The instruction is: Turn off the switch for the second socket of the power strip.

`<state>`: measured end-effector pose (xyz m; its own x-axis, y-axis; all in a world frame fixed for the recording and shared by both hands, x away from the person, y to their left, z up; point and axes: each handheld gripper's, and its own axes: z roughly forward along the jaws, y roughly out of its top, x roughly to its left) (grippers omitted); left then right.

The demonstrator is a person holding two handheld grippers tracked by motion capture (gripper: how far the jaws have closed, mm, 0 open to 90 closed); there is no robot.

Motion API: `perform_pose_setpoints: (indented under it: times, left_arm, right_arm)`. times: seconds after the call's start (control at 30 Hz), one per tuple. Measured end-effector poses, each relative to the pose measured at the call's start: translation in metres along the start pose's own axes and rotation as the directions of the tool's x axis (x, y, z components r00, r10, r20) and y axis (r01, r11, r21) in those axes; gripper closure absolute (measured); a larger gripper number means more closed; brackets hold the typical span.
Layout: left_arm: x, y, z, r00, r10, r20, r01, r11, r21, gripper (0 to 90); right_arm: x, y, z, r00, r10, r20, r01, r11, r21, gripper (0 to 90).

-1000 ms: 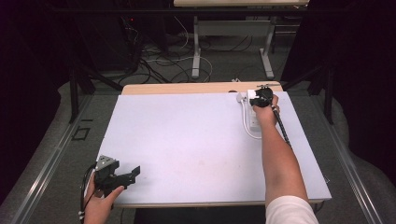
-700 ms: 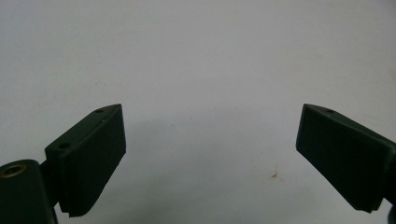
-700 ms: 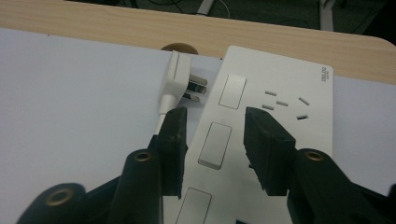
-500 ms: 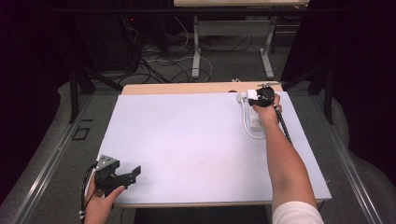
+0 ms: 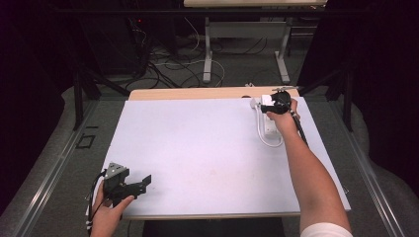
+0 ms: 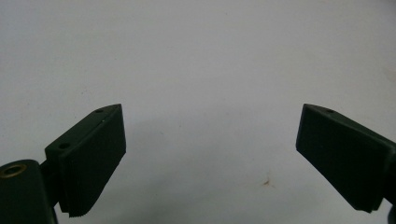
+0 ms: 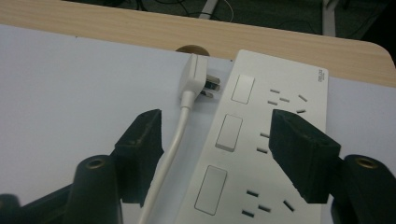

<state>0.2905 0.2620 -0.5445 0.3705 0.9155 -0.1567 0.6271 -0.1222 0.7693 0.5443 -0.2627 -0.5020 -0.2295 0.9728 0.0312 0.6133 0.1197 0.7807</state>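
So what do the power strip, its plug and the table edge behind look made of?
Power strip: smooth white plastic, likely hard, with a slight sheen. Plug: the same white plastic, with bare metal prongs. Table edge: light wood or wood-look laminate; grain shows.

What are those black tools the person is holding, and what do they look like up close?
Each hand holds a black two-jaw gripper. The left gripper carries a grey three-cornered plate on top and trails a black cable. Its pads are flat, ribbed blocks with small screw holes. The right gripper has brass-coloured pivot bushings. A white short sleeve shows on the right arm.
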Motion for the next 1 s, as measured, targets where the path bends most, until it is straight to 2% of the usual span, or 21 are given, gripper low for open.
perform_pose_setpoints:
  times: [0.2, 0.57, 0.87, 1.0]
  left_arm:
    - [0.0, 0.001, 0.001, 1.0, 0.005, 0.001, -0.005, 1.0, 0.003, 8.2]
    - [0.0, 0.001, 0.001, 1.0, 0.005, 0.003, -0.005, 1.0, 0.005, 8.3]
    - [0.0, 0.001, 0.0, 1.0, 0.001, 0.007, -0.001, 1.0, 0.002, 8.3]
    - [-0.001, 0.001, 0.0, 0.9999, 0.002, 0.01, -0.002, 1.0, 0.004, 8.3]
  right_arm:
    - [0.005, 0.001, -0.009, 0.9999, -0.01, 0.007, 0.01, 1.0, 0.015, 26.6]
    - [0.018, 0.003, -0.024, 0.998, -0.059, -0.023, 0.06, 0.998, 0.034, 20.8]
    - [0.03, 0.002, -0.036, 0.9898, -0.128, -0.064, 0.131, 0.99, 0.051, 16.9]
    - [0.037, 0.001, -0.041, 0.9875, -0.132, -0.086, 0.137, 0.989, 0.055, 16.2]
